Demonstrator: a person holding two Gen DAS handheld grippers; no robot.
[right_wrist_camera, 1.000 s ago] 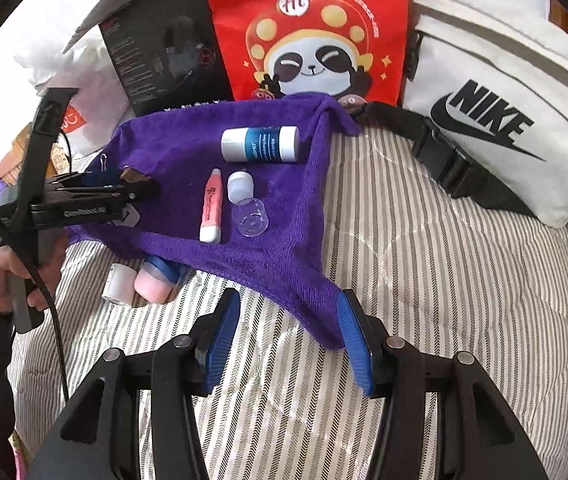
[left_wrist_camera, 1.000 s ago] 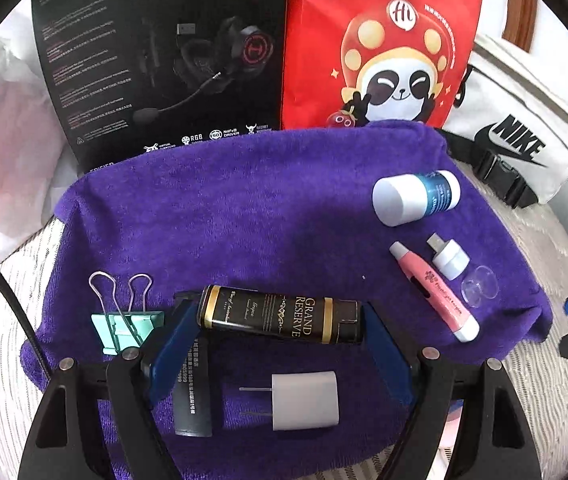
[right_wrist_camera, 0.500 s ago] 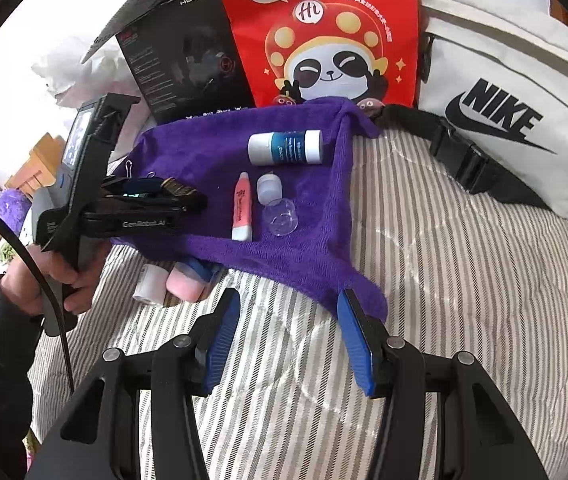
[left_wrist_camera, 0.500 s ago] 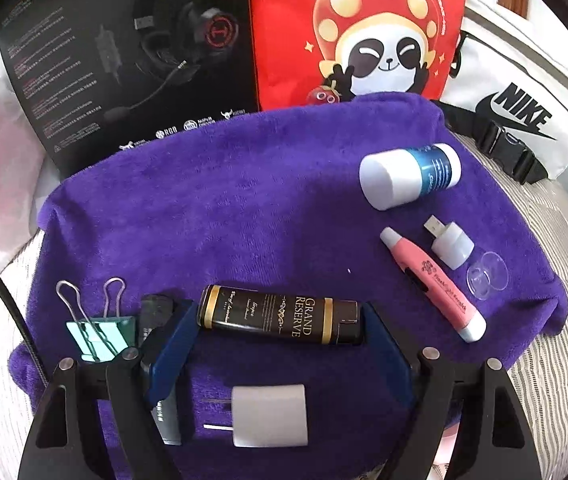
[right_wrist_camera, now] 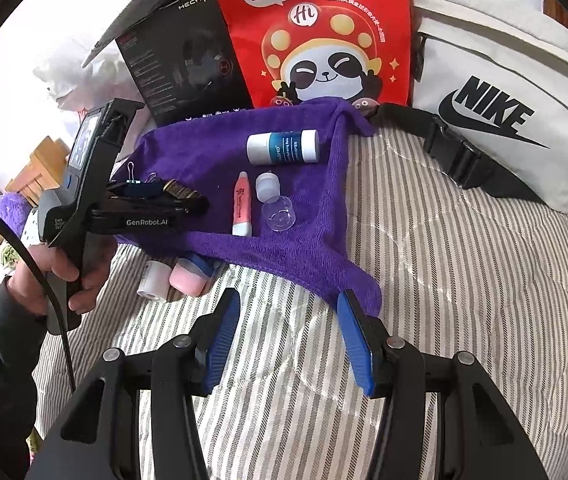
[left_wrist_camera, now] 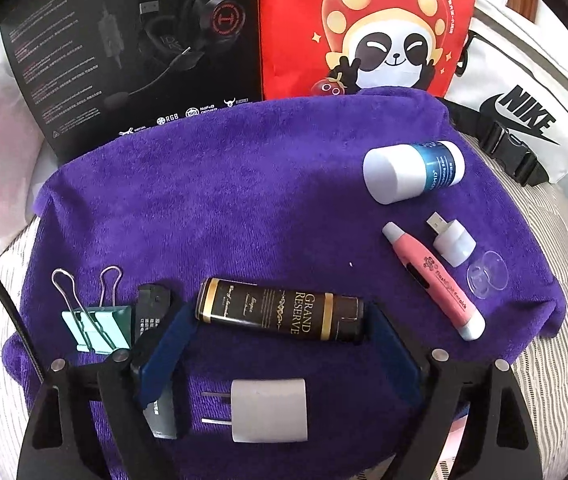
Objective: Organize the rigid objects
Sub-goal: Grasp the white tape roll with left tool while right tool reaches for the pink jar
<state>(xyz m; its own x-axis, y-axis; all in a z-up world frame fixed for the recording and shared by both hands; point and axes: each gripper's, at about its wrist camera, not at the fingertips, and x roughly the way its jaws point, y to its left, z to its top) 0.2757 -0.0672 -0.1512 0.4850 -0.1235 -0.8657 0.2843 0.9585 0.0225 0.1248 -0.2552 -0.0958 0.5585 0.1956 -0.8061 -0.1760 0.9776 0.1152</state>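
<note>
A black and gold "Grand Reserve" bottle [left_wrist_camera: 268, 310] lies on its side on the purple towel [left_wrist_camera: 244, 200]. My left gripper [left_wrist_camera: 280, 316] straddles it lengthwise; its jaws are opening, the blue pads right at the bottle's two ends. A white plug adapter [left_wrist_camera: 268, 410] lies between the fingers, nearer the camera. A green binder clip [left_wrist_camera: 96, 328] and a flat black item [left_wrist_camera: 152, 308] sit at the left finger. In the right wrist view, my right gripper [right_wrist_camera: 288, 312] hangs open over the striped bedding, holding nothing.
On the towel's right side lie a white and blue bottle [left_wrist_camera: 412, 172], a pink pen [left_wrist_camera: 432, 280], a small white USB piece [left_wrist_camera: 452, 240] and a clear cap [left_wrist_camera: 486, 274]. Behind stand a headset box [left_wrist_camera: 136, 52], a red bag [left_wrist_camera: 364, 20] and a white Nike bag [left_wrist_camera: 524, 120].
The left jaws have spread slightly away from the bottle's ends. Both views have tilted a little; the bottle has stayed in place on the towel.
</note>
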